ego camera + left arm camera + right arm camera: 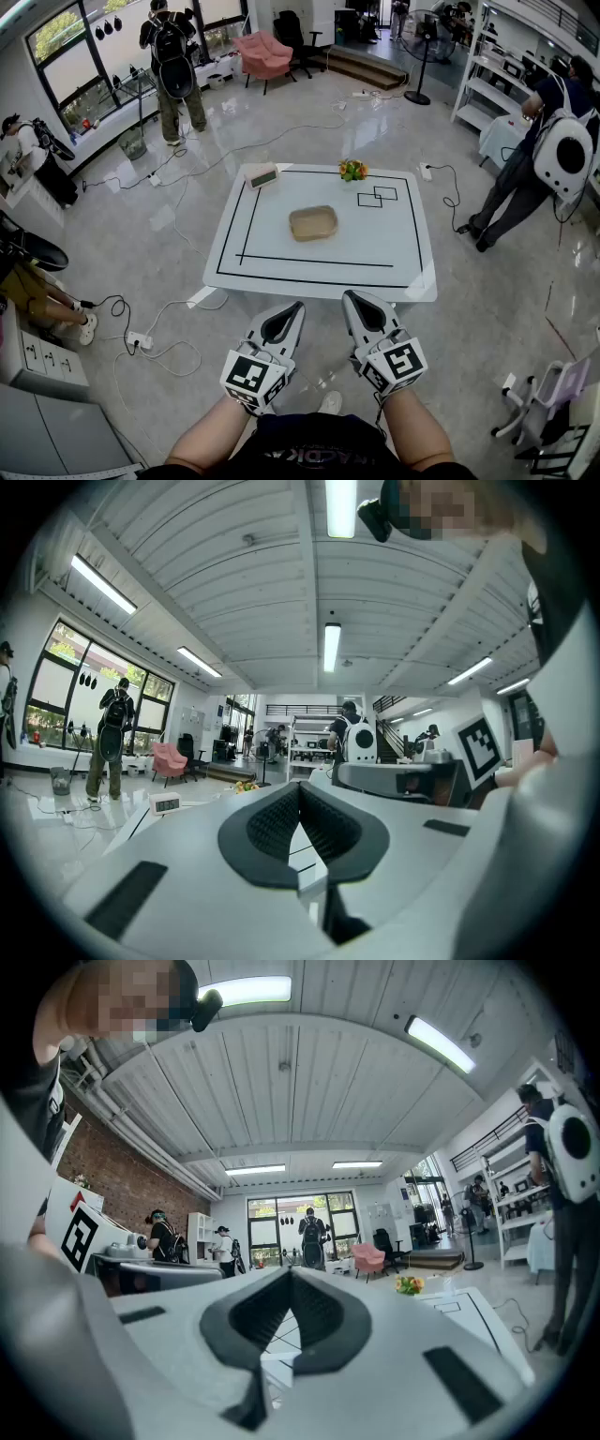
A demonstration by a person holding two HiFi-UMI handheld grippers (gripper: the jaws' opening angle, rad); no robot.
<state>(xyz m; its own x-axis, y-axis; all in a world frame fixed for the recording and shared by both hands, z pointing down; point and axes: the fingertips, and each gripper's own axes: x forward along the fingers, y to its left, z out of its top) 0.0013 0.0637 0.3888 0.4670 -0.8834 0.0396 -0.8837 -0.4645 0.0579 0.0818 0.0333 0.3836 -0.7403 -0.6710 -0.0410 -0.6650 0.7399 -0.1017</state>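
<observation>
A glossy grey floor (281, 122) spreads all round, with cables (164, 352) looping over it at 8 o'clock from the bench. The white bench (375, 253) stands in the middle, its top marked with black lines (309, 260).

A person with a backpack (172, 66) stands well off at 11 o'clock. Another person (548, 155), bent forward, is at 3 o'clock beside white shelves (492, 80). A pink armchair (264, 53) sits far back at 12 o'clock and a stand fan (419, 56) at 1 o'clock.

The left tongs (296, 307) and right tongs (350, 298) hang side by side over the floor at 6 o'clock, just short of the bench's near edge. In the left gripper view the left tongs (300, 787) are pressed together with nothing in them. In the right gripper view the right tongs (289, 1272) are pressed together likewise.

A shallow tan basket (313, 223) lies at the centre of the bench, well apart from both tongs. Only the near edge and two black lines lie between.

A small digital clock (262, 175) stands at the 11 o'clock corner. A cluster of fruit (352, 170) sits at 12 o'clock on the far edge. Two overlapping drawn squares (377, 197) lie at 1 o'clock.
</observation>
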